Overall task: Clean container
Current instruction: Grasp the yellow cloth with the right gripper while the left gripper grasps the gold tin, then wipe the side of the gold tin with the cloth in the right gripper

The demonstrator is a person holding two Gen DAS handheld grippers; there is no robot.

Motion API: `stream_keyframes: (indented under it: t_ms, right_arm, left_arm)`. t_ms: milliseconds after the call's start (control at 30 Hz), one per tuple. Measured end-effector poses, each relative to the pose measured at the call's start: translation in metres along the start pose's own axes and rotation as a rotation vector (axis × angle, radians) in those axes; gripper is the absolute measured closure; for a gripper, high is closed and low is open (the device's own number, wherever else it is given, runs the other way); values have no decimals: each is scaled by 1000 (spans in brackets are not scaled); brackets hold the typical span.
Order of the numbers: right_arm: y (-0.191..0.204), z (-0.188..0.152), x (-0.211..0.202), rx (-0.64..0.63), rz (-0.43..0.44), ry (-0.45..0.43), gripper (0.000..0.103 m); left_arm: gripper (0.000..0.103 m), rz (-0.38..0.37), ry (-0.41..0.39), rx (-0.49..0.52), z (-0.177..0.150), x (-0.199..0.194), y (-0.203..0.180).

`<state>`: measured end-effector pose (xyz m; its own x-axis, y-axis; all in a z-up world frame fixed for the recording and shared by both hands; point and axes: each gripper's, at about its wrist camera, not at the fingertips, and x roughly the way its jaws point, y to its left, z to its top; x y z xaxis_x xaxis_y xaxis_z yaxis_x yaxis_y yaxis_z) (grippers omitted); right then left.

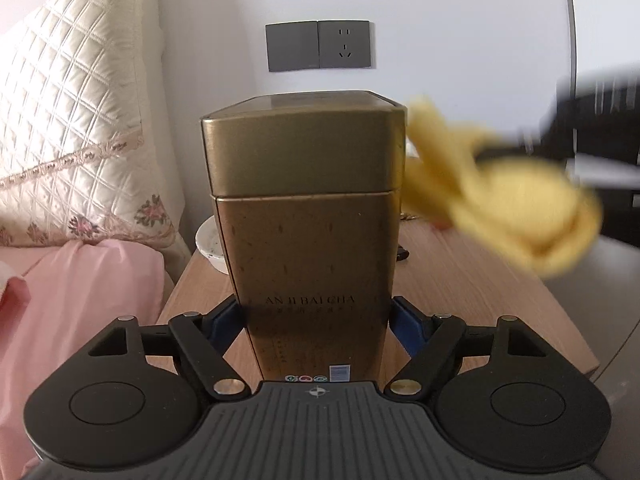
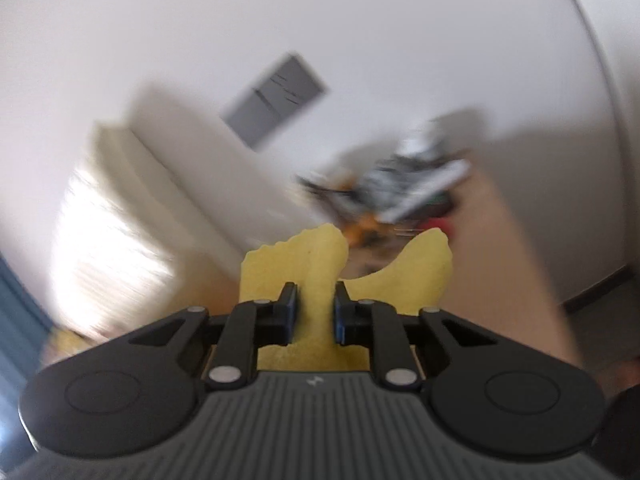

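White wall (image 1: pixel 440 8) behind, grey socket plate (image 1: pixel 319 45) on it. Bed at left with quilted cream pillow (image 1: pixel 68 120) and pink sheet (image 1: pixel 80 300). Wooden worktop (image 1: pixel 460 280) beside the bed. Gold tin (image 1: pixel 304 216) stands upright on the worktop, lid on, centred in the left wrist view. Left claw (image 1: pixel 318 322) pinches the tin low on its two sides, blue pads pressed to the metal. White dish (image 1: pixel 210 246) partly hidden behind the tin. Right claw (image 2: pixel 314 312) nearly pressed together, pinching a yellow cloth (image 2: pixel 316 276); cloth, blurred, hangs just right of the tin's lid. Right wrist view blurred; clutter at far end of worktop not identifiable.
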<state>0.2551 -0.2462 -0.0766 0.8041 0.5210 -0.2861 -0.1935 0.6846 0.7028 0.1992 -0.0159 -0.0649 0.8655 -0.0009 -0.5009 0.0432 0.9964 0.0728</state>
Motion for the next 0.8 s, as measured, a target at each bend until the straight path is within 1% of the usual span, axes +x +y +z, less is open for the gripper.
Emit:
stream_keyframes:
  t_ms: [67,133,233,267,333,467,633,733,800]
  right_arm:
    - [4,-2,0,88,90,-11,84]
    - [5,-7,6,145,134,4,84]
    - [-3,-20,21,203,135,54,84]
    - [-7,-23,25,219,132,68,84]
    - [-11,-26,27,246,145,78,84]
    - [-19,-32,31,298,172,97,84]
    - [-4,-13,28,283,237,65,84]
    - [-2,-9,31,264,245,53,84]
    - [-7,-13,36,254,224,66,84]
  left_arm:
    - [19,-8,-5,-1,-1,-1,1]
    - [19,-7,-10,5,-4,-1,1]
    - [19,-17,13,-8,-4,2,3]
    - [21,-14,13,-9,-5,2,3]
    - [23,-8,9,-12,-6,2,4]
    - [24,-16,2,-18,-6,1,7]
    - [24,-22,-1,-17,-7,1,8]
    - [24,-23,-1,-17,-7,0,8]
    - [24,-24,-1,-16,-7,0,9]
